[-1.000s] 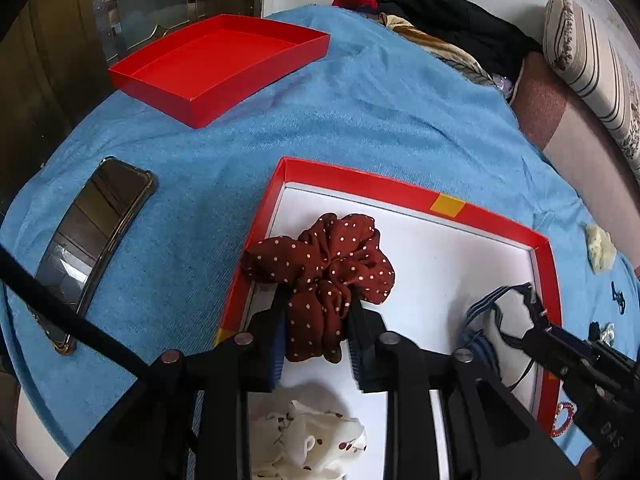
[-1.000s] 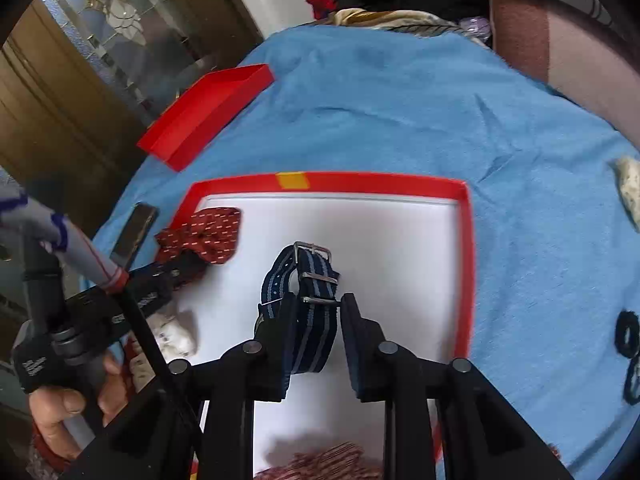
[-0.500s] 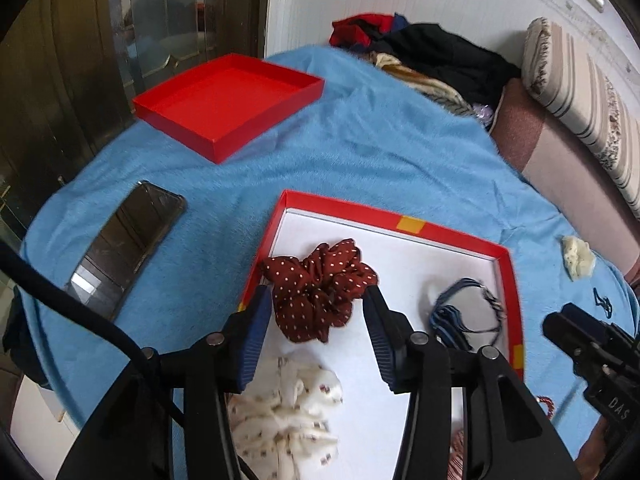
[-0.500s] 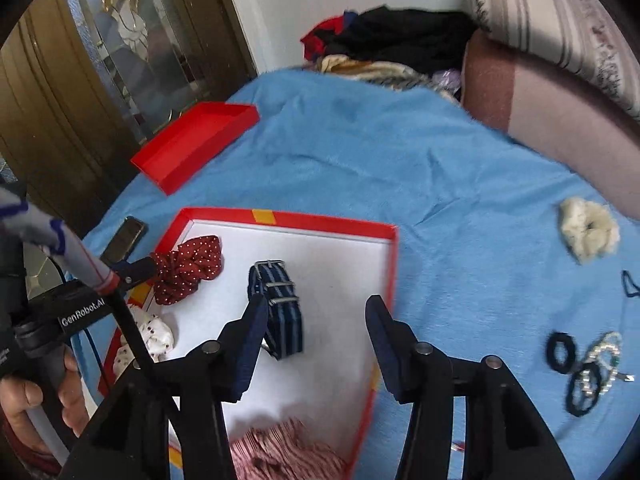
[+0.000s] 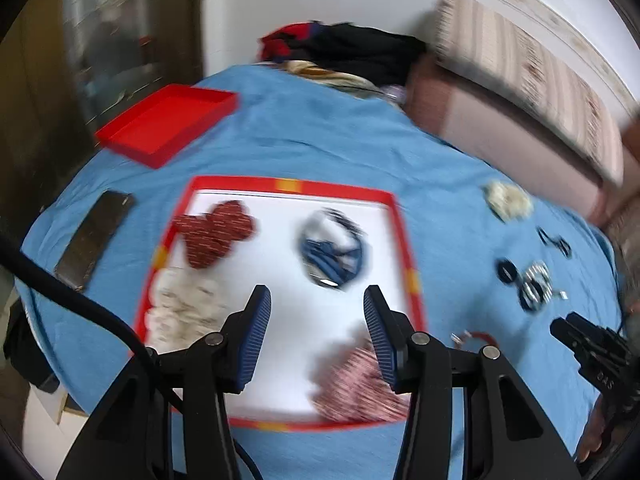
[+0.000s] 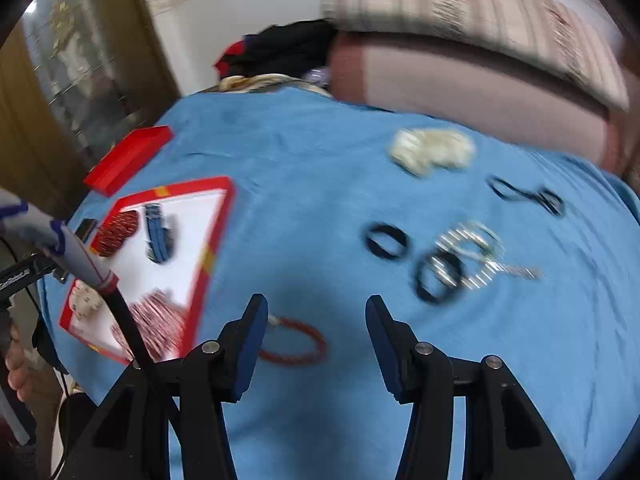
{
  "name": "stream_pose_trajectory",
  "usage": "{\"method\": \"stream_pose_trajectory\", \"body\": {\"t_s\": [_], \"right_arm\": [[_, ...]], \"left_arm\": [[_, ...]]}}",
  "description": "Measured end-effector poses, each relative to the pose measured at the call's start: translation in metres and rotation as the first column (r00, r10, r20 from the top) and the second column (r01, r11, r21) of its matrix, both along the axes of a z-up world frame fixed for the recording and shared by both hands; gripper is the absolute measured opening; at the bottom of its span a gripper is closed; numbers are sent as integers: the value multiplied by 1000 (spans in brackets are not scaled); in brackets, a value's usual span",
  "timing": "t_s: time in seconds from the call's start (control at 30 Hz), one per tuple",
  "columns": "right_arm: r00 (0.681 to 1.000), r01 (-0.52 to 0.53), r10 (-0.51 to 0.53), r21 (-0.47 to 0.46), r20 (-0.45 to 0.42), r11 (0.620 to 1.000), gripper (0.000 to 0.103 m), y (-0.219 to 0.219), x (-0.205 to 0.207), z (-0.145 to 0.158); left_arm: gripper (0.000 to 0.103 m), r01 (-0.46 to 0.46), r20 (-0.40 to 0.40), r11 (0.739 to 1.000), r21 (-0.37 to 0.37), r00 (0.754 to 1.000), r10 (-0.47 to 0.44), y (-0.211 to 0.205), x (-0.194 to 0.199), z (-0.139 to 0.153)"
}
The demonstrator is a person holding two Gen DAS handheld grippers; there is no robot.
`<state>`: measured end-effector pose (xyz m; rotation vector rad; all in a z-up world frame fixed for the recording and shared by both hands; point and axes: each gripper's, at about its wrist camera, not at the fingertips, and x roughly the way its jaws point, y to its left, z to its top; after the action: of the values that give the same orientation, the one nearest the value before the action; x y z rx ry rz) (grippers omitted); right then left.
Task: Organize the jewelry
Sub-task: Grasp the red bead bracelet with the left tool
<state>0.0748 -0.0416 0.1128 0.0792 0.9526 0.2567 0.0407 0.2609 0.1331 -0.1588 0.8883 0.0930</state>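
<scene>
On the blue towel [image 5: 320, 148] that covers the whole work surface, your red-rimmed tray [image 5: 400, 220] with its white floor lies towards the left, and a second, shallower red lid [image 5: 168, 124] sits beyond it near the dark wooden door [image 6: 28, 120]. Behind the towel you have a heap of dark clothes [image 5: 352, 52] against the white wall and a striped cushion [image 5: 520, 64] on a pinkish sofa edge. Both views are blurred.

Inside the tray lie a dark red dotted scrunchie [image 5: 214, 230], a cream scrunchie [image 5: 184, 312] just below it, a navy striped strap [image 5: 332, 256] curled near the middle, and a pink striped scrunchie [image 5: 360, 384] at the near right corner. A phone [image 5: 94, 234] lies on the towel left of the tray.

Your left gripper [image 5: 316, 332] hangs over the tray's white floor with its jaws spread wide, holding nothing. Your right gripper [image 6: 316, 340] — also spread and empty — hovers over bare towel, with a red cord bracelet [image 6: 296, 344] just beside its left finger. Further right on the towel lie a black hair tie [image 6: 386, 240], a tangle of silver bracelets and a black band [image 6: 460, 260], a thin black loop [image 6: 528, 194] and a cream scrunchie on the towel [image 6: 432, 152] — all well apart from the tray. A black cable [image 6: 124, 328] crosses in front of the tray in the right view.
</scene>
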Motion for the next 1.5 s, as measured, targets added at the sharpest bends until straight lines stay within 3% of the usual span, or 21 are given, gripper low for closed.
{"method": "stream_pose_trajectory", "body": {"t_s": [0.17,0.33,0.57,0.77,0.97,1.2,1.27,1.33,1.4,1.43,1.47,1.5], "right_arm": [[997,76,-77,-18,-8,997,55,-49,-23,-9],[990,143,-143,-21,-13,990,55,-90,-41,-17],[972,230,-229,7,-42,973,55,-141,-52,-35],[970,236,-234,41,-62,971,55,-150,-46,-49],[975,218,-209,137,-80,966,55,-145,-18,-56],[986,159,-147,172,-79,972,55,-111,29,-62],[985,161,-146,182,-97,970,55,-102,44,-69],[980,178,-154,205,-126,963,55,-97,56,-77],[974,200,-170,219,-149,955,55,-95,65,-84],[970,215,-182,219,-161,952,55,-94,68,-87],[967,227,-193,218,-166,949,45,-95,69,-89],[965,233,-198,216,-173,948,26,-95,70,-91]], "left_arm": [[47,131,0,990,54,991,-131,-66,-10,1],[47,205,-29,976,75,979,-203,-105,-11,-6],[47,242,-105,970,27,966,-238,-129,2,-28],[47,301,-187,954,3,937,-296,-156,16,-67],[47,316,-237,949,-10,921,-309,-174,37,-100],[47,329,-241,943,-48,912,-331,-175,48,-113],[42,342,-234,937,-68,908,-348,-176,49,-113],[19,361,-228,928,-94,899,-373,-179,50,-114],[7,379,-228,915,-140,887,-402,-180,51,-114],[7,381,-226,913,-150,885,-406,-181,50,-114],[7,381,-224,912,-151,885,-407,-182,49,-113],[7,381,-221,912,-154,886,-408,-183,48,-112]]}}
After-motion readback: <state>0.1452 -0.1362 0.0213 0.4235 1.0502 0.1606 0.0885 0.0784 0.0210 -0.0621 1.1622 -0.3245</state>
